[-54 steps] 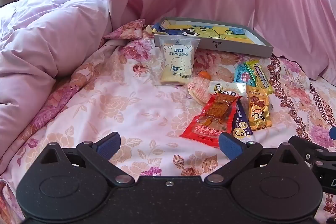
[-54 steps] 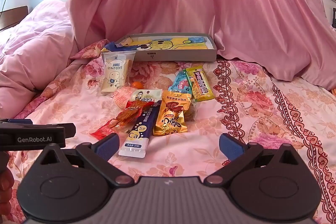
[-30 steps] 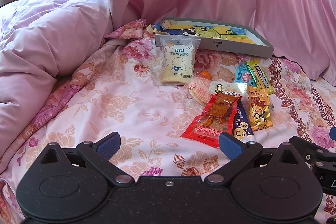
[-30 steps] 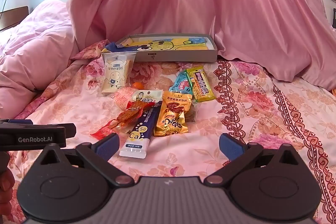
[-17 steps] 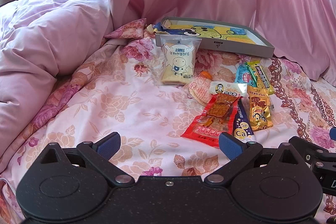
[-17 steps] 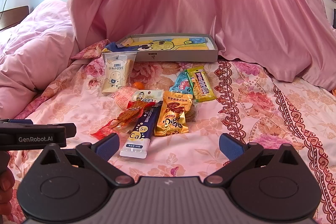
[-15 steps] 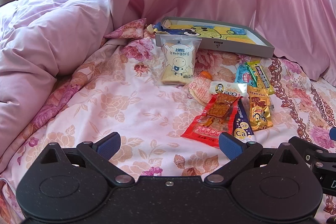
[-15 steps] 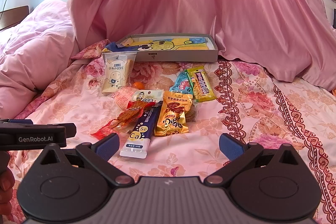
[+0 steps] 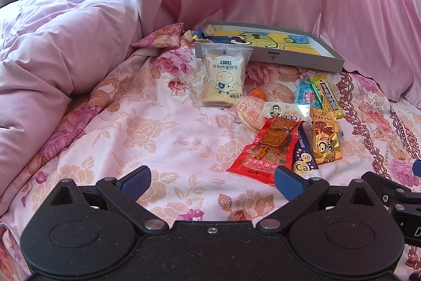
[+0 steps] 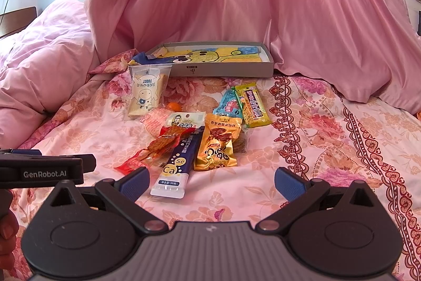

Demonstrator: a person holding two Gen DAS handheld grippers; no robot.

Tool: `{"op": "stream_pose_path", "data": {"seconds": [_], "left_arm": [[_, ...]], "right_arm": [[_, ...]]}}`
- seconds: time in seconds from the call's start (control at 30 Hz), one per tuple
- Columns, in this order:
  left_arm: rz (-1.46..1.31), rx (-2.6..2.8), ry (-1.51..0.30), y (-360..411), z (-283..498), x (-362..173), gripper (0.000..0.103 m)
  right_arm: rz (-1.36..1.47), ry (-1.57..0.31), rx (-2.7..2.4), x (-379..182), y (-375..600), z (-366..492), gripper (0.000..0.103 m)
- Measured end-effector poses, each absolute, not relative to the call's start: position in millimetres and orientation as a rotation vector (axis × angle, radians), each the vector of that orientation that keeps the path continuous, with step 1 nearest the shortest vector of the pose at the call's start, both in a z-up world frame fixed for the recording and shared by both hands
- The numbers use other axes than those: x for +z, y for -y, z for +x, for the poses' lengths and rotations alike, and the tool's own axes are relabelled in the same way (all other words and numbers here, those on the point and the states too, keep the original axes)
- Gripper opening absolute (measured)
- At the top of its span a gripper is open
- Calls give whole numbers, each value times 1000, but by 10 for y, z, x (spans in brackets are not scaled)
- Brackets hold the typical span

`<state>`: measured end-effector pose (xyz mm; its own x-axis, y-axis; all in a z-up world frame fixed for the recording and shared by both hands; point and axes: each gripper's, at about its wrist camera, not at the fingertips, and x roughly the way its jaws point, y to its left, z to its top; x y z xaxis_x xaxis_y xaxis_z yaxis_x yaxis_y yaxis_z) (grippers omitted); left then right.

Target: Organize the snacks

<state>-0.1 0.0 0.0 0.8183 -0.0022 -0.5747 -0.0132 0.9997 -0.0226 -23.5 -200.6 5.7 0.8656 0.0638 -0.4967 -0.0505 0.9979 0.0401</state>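
Left tool spread wide, right tool alike, both low over bedsheet

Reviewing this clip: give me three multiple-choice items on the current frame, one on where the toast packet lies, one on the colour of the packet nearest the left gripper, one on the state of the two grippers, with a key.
1. Where does the toast packet lie?
A. Inside the grey tray
B. On the bedsheet, in front of the grey tray
C. On the pink duvet

2. What colour is the flat packet just beyond the left gripper?
A. Red
B. Green
C. White

3. How do the left gripper and the right gripper stand?
A. Both open, holding nothing
B. Left shut on a packet
C. Right shut on a packet

Key: 1 B, the packet rests on the floral sheet against the tray's front wall. 2 A, its wrapper is red with a clear window. 3 A, in each wrist view the blue pads are wide apart with only sheet between them.
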Motion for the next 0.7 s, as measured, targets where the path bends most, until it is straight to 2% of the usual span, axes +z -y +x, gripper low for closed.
{"op": "stream_pose_path", "data": {"seconds": [0.7], "left_arm": [[-29, 7, -615, -20, 9, -8, 100]], "right_arm": [[23, -525, 62, 64, 1995, -219, 103]]}}
